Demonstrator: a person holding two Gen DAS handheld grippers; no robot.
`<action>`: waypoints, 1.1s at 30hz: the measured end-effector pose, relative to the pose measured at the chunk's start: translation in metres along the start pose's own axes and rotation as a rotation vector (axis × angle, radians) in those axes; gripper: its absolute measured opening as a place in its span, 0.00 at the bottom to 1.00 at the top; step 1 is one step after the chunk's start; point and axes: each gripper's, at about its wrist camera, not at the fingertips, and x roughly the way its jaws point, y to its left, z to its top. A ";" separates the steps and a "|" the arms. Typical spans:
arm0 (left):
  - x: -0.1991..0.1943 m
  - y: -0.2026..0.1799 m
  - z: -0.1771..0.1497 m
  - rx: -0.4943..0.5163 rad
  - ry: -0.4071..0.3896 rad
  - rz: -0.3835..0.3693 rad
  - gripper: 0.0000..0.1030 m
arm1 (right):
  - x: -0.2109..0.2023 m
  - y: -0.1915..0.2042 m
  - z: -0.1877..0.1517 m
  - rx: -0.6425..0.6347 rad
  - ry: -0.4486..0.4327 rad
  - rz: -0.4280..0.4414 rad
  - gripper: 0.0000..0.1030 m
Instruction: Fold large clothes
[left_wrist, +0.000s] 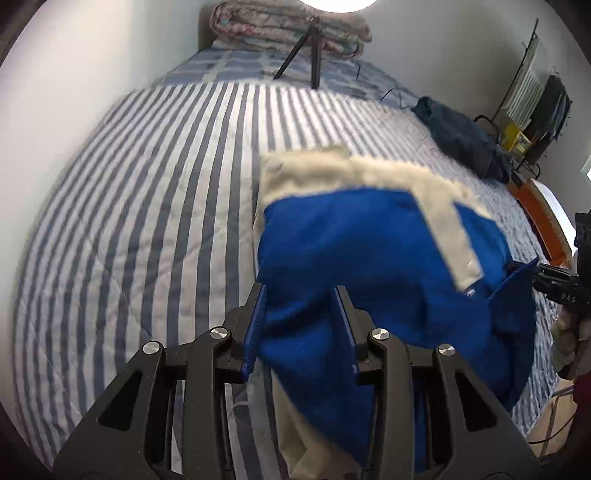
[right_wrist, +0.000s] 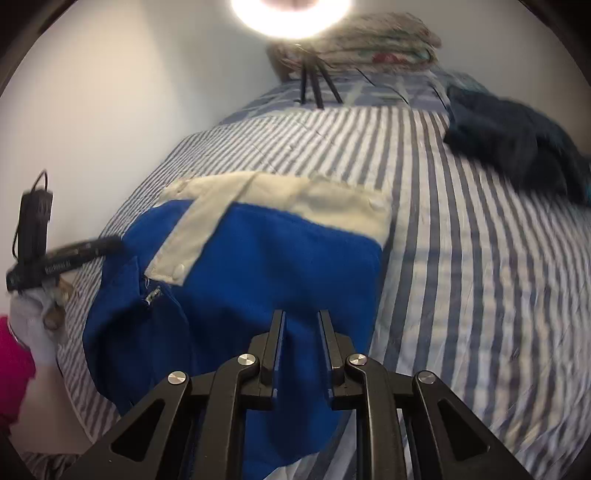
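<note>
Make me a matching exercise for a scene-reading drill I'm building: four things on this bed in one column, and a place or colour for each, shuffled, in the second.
Things:
1. jacket
2. dark garment
3. tripod
4. folded quilt

Descriptions:
A. Stacked at the far end of the bed, against the wall
B. Blue with cream trim, fabric between both grippers' fingers
C. Thin black legs standing on the bed in front of the stack
D. Navy heap lying apart on the striped cover

Pairs: 1-B, 2-D, 3-C, 4-A
</note>
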 end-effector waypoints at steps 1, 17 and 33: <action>0.006 0.004 -0.006 -0.027 0.012 -0.012 0.37 | 0.003 -0.002 -0.003 0.011 0.000 0.001 0.14; -0.058 0.053 -0.029 -0.182 0.027 -0.188 0.64 | -0.057 -0.008 -0.060 0.003 0.140 0.037 0.20; -0.015 0.110 -0.017 -0.550 0.115 -0.498 0.73 | -0.058 -0.057 -0.039 0.216 -0.021 0.150 0.81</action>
